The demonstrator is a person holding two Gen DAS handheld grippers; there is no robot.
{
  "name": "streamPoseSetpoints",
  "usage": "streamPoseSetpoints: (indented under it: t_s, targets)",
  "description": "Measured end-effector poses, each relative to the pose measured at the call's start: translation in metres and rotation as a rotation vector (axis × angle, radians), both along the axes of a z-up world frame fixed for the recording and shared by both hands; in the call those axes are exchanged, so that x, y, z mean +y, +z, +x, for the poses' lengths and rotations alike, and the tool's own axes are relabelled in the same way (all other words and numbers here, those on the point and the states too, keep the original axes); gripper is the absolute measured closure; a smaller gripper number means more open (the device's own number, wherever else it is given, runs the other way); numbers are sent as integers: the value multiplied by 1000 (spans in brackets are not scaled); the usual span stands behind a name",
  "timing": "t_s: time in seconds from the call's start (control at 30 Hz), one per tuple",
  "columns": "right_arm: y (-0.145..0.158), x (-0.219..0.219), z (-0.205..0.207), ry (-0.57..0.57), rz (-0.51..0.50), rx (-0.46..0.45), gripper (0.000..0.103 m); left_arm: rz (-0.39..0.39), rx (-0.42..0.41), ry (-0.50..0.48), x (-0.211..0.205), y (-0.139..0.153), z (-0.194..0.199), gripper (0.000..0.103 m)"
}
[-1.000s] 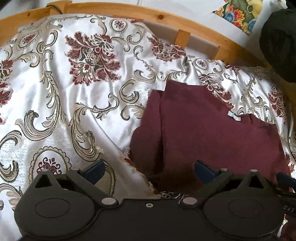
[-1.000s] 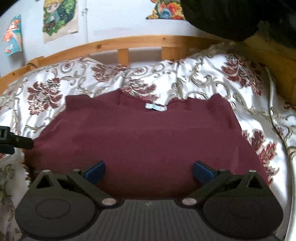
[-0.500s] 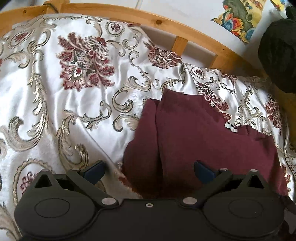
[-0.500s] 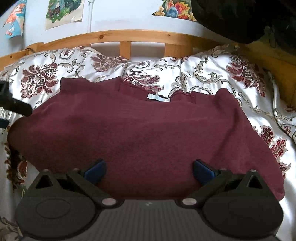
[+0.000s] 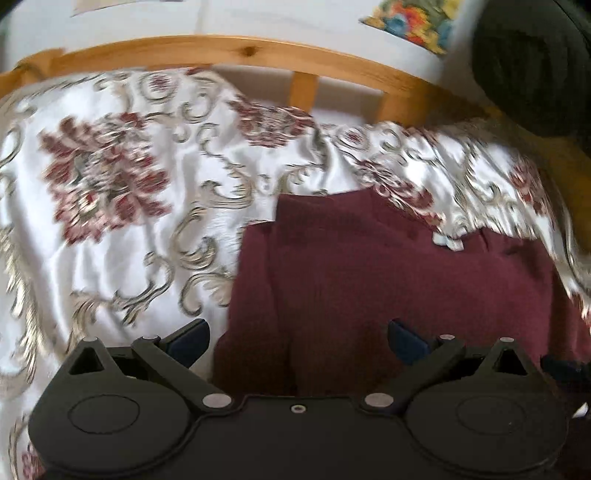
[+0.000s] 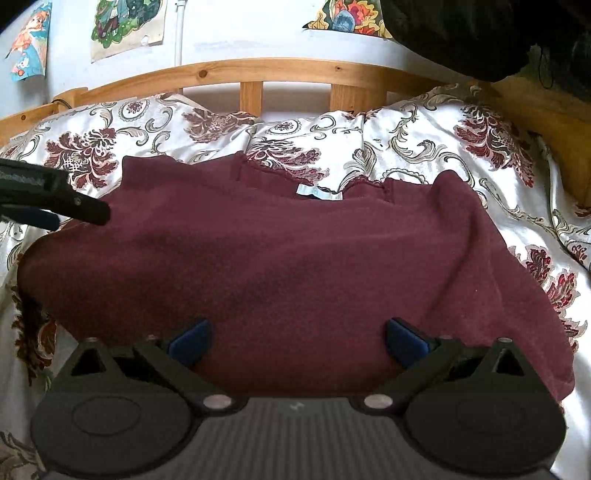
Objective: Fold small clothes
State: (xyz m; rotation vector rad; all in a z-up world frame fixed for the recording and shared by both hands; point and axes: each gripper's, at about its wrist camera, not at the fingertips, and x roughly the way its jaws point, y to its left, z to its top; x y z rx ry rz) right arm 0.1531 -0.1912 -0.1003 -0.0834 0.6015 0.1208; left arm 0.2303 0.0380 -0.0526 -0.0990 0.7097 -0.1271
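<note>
The maroon top point(image 6: 280, 266) lies on the flowered bedspread point(image 6: 424, 147) with its left side tucked in, both the left claw point(image 5: 297, 341) and right claw point(image 6: 297, 339) spread empty, so further folds likely remain.

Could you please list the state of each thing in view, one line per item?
Maroon garment: lying on the bed, partly folded, white neck label showing, not gripped.
Left tongs: open, over the garment's left edge.
Right tongs: open, over the garment's near edge.
Floral bedspread: spread over the bed, wrinkled.
Wooden bed rail: upright behind the bedspread.
Dark bundle: at top right, unclear what it is.
</note>
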Motion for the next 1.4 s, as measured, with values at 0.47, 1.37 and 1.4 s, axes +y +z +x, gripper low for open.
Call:
streamPoseSetpoints:
  t_s: [0.47, 1.37, 1.4]
  targets:
    - [0, 1, 0, 1, 2, 0, 0, -12, 90, 18, 15, -23, 7, 1]
    - [-1, -1, 1, 4, 1, 3, 0, 63, 92, -58, 5, -17, 20, 18]
    - [0, -1, 1, 5, 0, 5, 0, 56, 97, -70, 4, -16, 20, 21]
